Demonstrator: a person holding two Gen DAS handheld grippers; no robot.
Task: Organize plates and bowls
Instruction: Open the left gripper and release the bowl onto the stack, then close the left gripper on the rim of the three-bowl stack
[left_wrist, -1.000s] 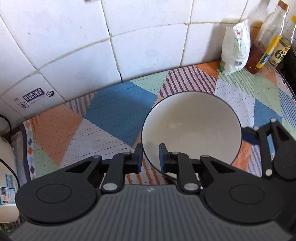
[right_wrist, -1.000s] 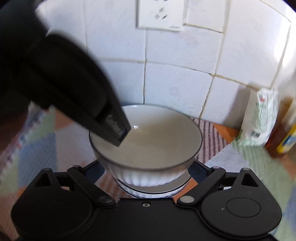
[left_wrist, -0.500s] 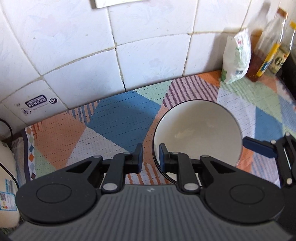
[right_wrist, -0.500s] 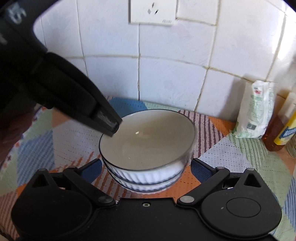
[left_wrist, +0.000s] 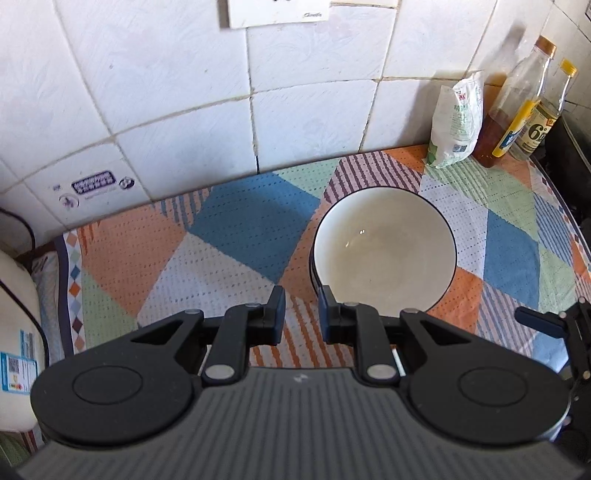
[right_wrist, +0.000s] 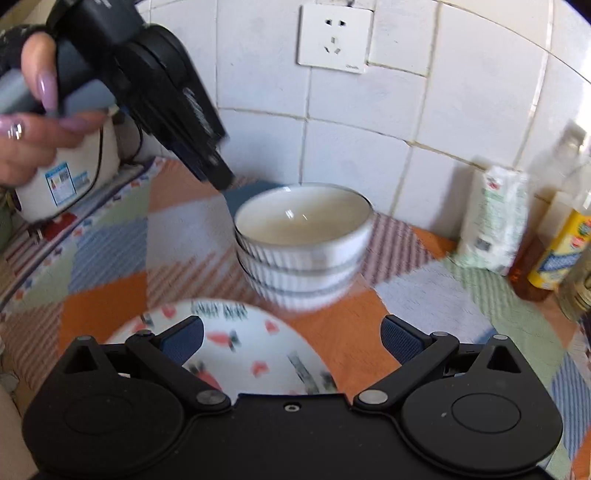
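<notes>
A stack of three white ribbed bowls (left_wrist: 384, 251) (right_wrist: 303, 251) with dark rims stands on the patterned cloth near the tiled wall. My left gripper (left_wrist: 301, 317) (right_wrist: 221, 177) is shut with nothing between its fingers, hovering just short of the stack's left rim. A person's hand (right_wrist: 26, 122) holds it. My right gripper (right_wrist: 291, 339) is wide open in front of the stack and apart from it. Under it lies a white plate (right_wrist: 251, 350) printed with carrots. One right fingertip (left_wrist: 539, 321) shows at the right edge of the left wrist view.
A white rice cooker (right_wrist: 62, 177) (left_wrist: 14, 332) stands at the left end of the cloth (left_wrist: 240, 229). A white-green bag (left_wrist: 458, 122) (right_wrist: 495, 218) and bottles (left_wrist: 517, 107) (right_wrist: 561, 251) stand at the back right. A socket (right_wrist: 334, 40) is on the wall.
Both grippers have drawn back from the bowl stack. The left one has come away from the top bowl's rim and risen. The carrot plate has come into the right wrist view.
</notes>
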